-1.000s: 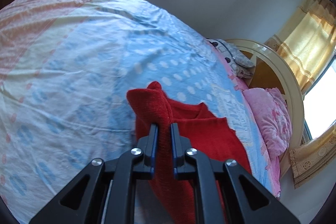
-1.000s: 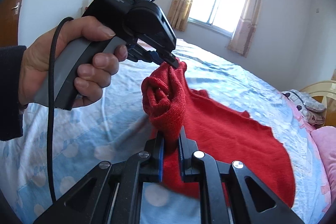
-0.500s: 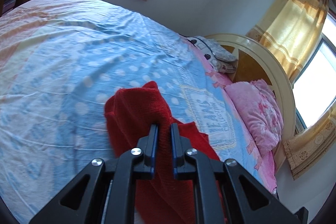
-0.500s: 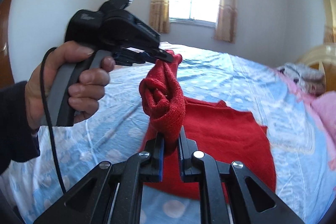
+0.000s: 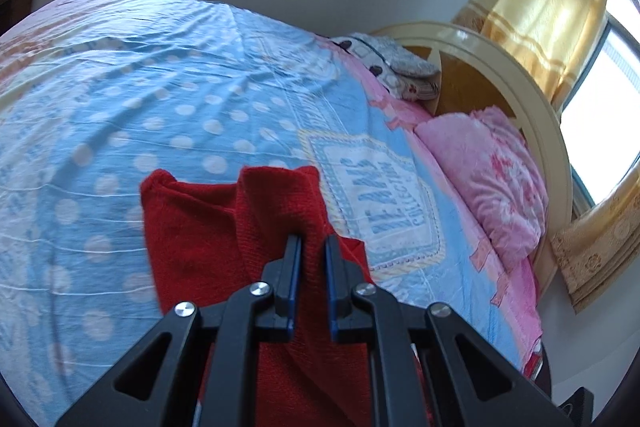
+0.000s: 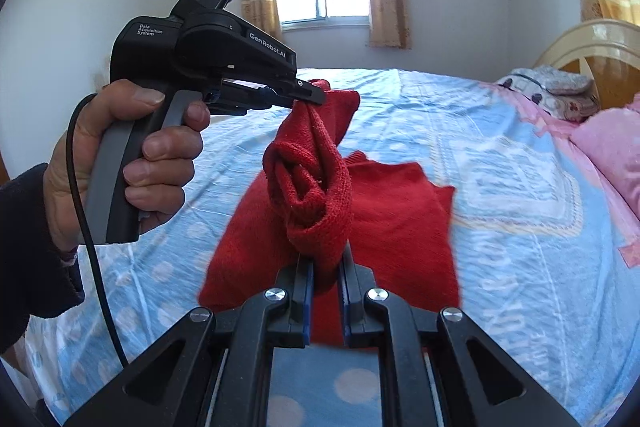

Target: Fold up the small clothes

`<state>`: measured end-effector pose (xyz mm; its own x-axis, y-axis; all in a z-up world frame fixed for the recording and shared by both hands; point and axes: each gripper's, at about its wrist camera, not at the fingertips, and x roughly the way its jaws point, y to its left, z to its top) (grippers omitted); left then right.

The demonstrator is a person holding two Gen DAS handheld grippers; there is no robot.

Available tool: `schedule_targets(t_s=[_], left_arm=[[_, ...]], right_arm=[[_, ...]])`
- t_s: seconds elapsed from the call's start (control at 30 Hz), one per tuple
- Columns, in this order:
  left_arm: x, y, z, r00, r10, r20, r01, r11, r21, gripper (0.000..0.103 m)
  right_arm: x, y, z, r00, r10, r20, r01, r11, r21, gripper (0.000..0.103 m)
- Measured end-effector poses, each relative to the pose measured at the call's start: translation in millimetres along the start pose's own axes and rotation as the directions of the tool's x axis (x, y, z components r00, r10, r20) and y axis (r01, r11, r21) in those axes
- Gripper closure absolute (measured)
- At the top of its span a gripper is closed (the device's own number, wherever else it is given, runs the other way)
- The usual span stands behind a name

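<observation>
A small red knit garment (image 6: 392, 227) lies partly on the blue dotted bedsheet (image 6: 500, 147), with one edge lifted and bunched. My right gripper (image 6: 325, 259) is shut on the lower bunched fold. My left gripper (image 6: 316, 94), seen from the side in the right wrist view, is shut on the top corner of the same edge. In the left wrist view my left gripper (image 5: 311, 243) pinches the red garment (image 5: 208, 227), whose rest hangs down to the sheet (image 5: 160, 99).
A pink pillow (image 5: 492, 179) and a folded grey patterned cloth (image 5: 400, 71) lie at the bed's head by the cream headboard (image 5: 532, 107). Curtained windows are behind. The hand holding the left gripper (image 6: 120, 163) is at the left.
Both grippers have carried the lifted edge of the red garment across the bed toward the headboard side. The garment now lies doubled over more. Both grips are unchanged.
</observation>
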<state>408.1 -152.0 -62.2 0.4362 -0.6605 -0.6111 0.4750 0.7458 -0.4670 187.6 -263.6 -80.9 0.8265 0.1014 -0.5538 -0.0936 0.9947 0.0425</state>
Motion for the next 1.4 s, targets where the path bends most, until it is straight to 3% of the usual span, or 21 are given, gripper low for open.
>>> schedule_targets(t_s=[0.3,0.5,0.67,0.77,0.83,0.87,0.9,1.0,1.07,1.1,1.13,1.17,1.23,1.3,1.37,1.4], left_arm=[[46,-26,-14,0.996,0.014,-0.087,-0.010,0.999,0.037,0.091],[65,-47,-23,0.992,0.021,-0.123,-0.013,0.997,0.070,0.091],[72,-64,-33,0.988,0.068,-0.137,-0.050,0.990,0.132,0.087],[51,-70,-44,0.993,0.078,-0.084,-0.060,0.979,0.193,0.076],[34,-71,-54,0.993,0.105,-0.047,-0.091,0.966,0.243,0.058],[26,-70,-59,0.992,0.121,-0.020,-0.112,0.959,0.261,0.043],[13,-67,-69,0.987,0.156,0.029,-0.158,0.945,0.288,0.034],[-10,-55,-93,0.963,0.243,0.119,-0.269,0.904,0.331,0.032],[-21,-45,-104,0.948,0.276,0.157,-0.313,0.894,0.321,0.032],[-27,-36,-110,0.943,0.284,0.171,-0.324,0.897,0.300,0.030],[-29,-30,-113,0.942,0.290,0.169,-0.328,0.900,0.287,0.027],[-30,-26,-115,0.940,0.299,0.167,-0.336,0.901,0.276,0.022],[-29,-14,-118,0.941,0.304,0.148,-0.332,0.912,0.239,0.022],[-24,-7,-120,0.948,0.298,0.113,-0.316,0.925,0.213,0.022],[-20,-4,-120,0.952,0.285,0.109,-0.302,0.933,0.198,0.022],[-20,-5,-123,0.953,0.284,0.108,-0.300,0.933,0.198,0.022]], right_arm=[[2,-42,-22,0.998,-0.026,-0.065,0.031,0.996,0.083,0.096],[5,-62,-40,0.993,0.005,-0.117,0.013,0.988,0.153,0.096],[5,-71,-50,0.990,0.026,-0.138,0.002,0.980,0.201,0.096],[2,-76,-53,0.990,0.028,-0.139,0.003,0.975,0.220,0.096],[-1,-80,-54,0.989,0.015,-0.145,0.018,0.976,0.218,0.096],[-2,-83,-56,0.989,0.012,-0.147,0.021,0.976,0.219,0.096],[-4,-87,-57,0.989,0.014,-0.148,0.020,0.974,0.227,0.096],[-14,-98,-58,0.991,-0.029,-0.129,0.062,0.963,0.263,0.095],[-23,-100,-50,0.994,-0.072,-0.079,0.091,0.958,0.273,0.088],[-26,-97,-45,0.996,-0.067,-0.053,0.079,0.959,0.273,0.073],[-29,-94,-38,0.999,-0.041,-0.018,0.044,0.960,0.276,0.045],[-30,-91,-33,1.000,-0.012,0.007,0.010,0.959,0.282,0.030],[-26,-83,-18,0.997,0.052,0.052,-0.065,0.954,0.292,0.031],[-8,-77,-4,0.999,0.032,0.001,-0.031,0.956,0.290,0.036],[23,-79,6,0.994,0.074,-0.081,-0.045,0.948,0.314,0.070],[35,-81,5,0.989,0.088,-0.116,-0.044,0.942,0.333,0.077]])
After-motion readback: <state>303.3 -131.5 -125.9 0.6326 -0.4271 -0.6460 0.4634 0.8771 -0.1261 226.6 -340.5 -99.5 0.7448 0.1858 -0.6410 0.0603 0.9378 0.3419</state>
